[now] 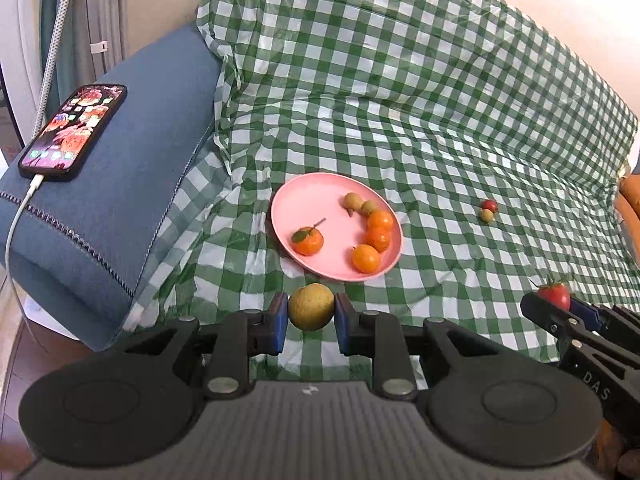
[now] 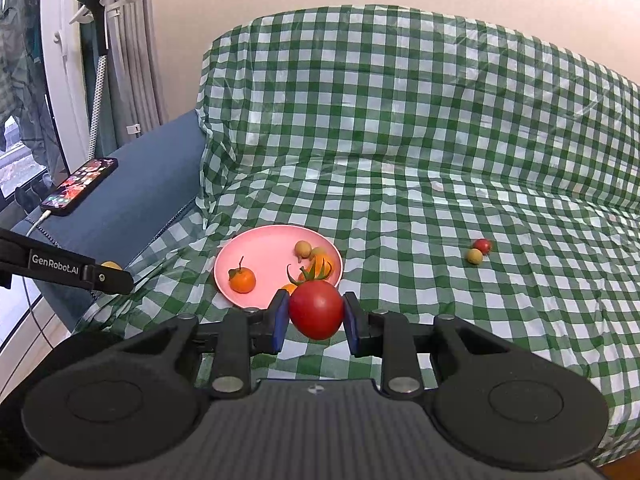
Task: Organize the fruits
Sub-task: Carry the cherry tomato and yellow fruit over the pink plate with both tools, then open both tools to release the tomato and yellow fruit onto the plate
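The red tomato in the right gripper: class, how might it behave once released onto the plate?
The tomato is round and glossy, so it would probably roll. The pink plate has a raised rim that may stop it. Its thin skin likely bruises under tight blue pads.

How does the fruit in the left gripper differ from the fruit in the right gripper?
The fruit in the left gripper is a dull yellow-green round fruit with no stalk showing; the right gripper holds a glossy red tomato with a green leafy stalk on top. Both are round, clamped between blue pads, and held in front of the pink plate.
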